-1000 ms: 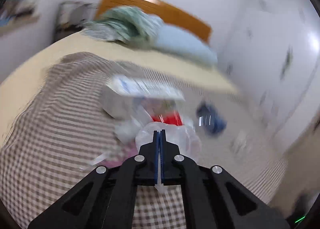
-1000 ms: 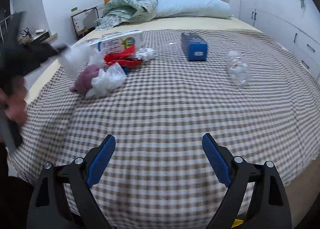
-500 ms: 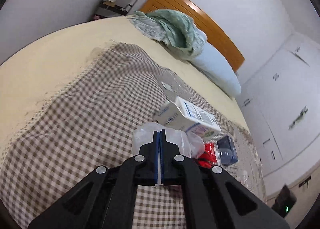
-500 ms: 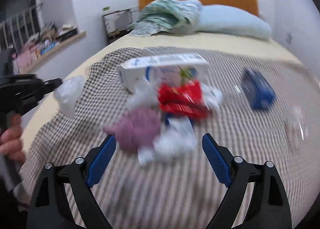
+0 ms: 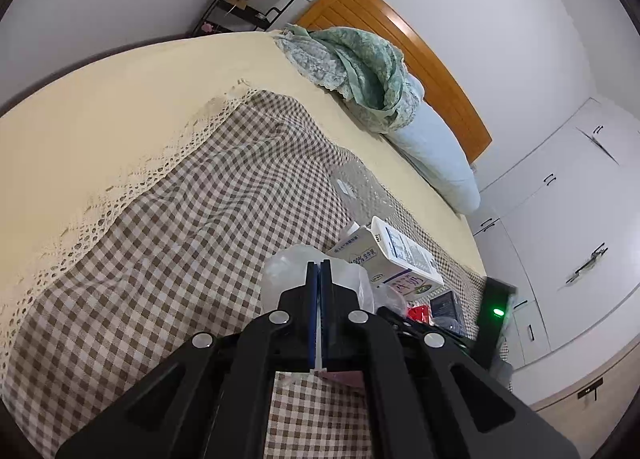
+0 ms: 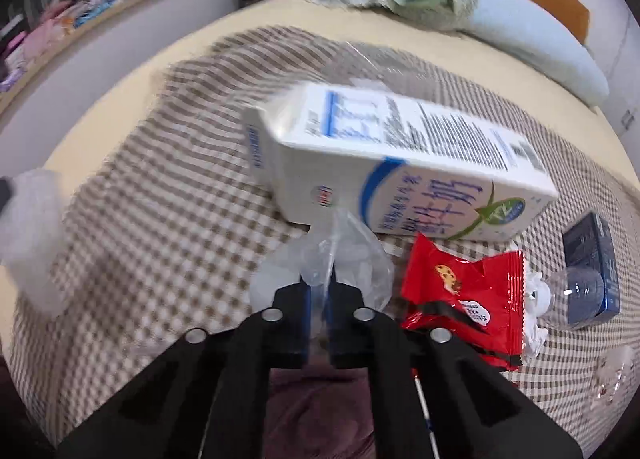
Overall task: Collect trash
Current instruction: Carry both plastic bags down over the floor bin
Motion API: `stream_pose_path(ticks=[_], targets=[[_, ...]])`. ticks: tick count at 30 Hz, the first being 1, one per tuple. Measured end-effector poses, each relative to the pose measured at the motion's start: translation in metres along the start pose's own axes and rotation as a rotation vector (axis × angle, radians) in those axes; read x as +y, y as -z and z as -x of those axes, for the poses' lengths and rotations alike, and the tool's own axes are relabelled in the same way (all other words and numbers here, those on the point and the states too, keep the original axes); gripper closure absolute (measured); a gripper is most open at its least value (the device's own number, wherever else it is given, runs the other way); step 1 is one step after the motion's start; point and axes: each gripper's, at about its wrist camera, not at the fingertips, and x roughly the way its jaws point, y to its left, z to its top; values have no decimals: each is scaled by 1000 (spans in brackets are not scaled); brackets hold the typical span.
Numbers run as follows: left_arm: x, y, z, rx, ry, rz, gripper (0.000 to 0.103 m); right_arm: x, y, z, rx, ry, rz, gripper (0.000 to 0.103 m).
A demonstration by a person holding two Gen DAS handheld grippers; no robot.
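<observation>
While both pairs of jaws pinch clear plastic, the trash pile sits on the checked cloth — the picture runs like this:

Left catch: clear plastic bag [image 5: 280,271], bunched up, clamped in the left gripper [image 5: 319,271], jaws pressed tight together over the film.

Right catch: second clear plastic piece [image 6: 340,259], crumpled, between the pads of the right gripper [image 6: 319,291]; those jaws have just snapped closed on it, only a thin gap left.

Where it lies: the right-hand plastic is just in front of the milk carton [image 6: 400,163], which lies on its side on the checked cloth [image 6: 160,199].

Beside it: red snack wrapper [image 6: 460,291] just right of the right gripper, with crumpled white paper [image 6: 534,291] at its far edge.

Further right: clear bottle [image 6: 580,291] lying against a dark blue box [image 6: 592,243].

Under the right gripper: something purple and soft [image 6: 320,411], too blurred to name.

Far left of the right wrist view: the left gripper's bag shows as a white blur.

Backdrop: cream bed sheet [image 5: 120,107], green quilt [image 5: 360,63], pale blue pillow [image 5: 436,151], wooden headboard [image 5: 400,43], white wardrobes [image 5: 560,219].
</observation>
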Motion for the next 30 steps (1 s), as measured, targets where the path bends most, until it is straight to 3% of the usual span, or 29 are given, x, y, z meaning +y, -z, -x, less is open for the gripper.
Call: stream_pose_path(ticks=[8,11,15,18,22,24,30], targets=[[-23,7,11,-5,-12,-84,103,-24,16,105,-161,49,-88,100],[-56,19,31,-13,-20,-181,103,-44,36,148,-189,82,-138,100],[-105,42,63,-21,40,-278,103,-76,84,209,-216,150,-188,100],[-144,78,86,51,147,-309,103,-106,133,244,-218,183,-245,100],[-205,152,108,177,263,-403,103,-151,210,293,-221,228,-353,100],[-230,192,114,230,275,-465,103,-164,241,311,-223,253,-394,100],[-289,307,114,376,334,-629,103,-206,388,351,-174,327,-541,100]])
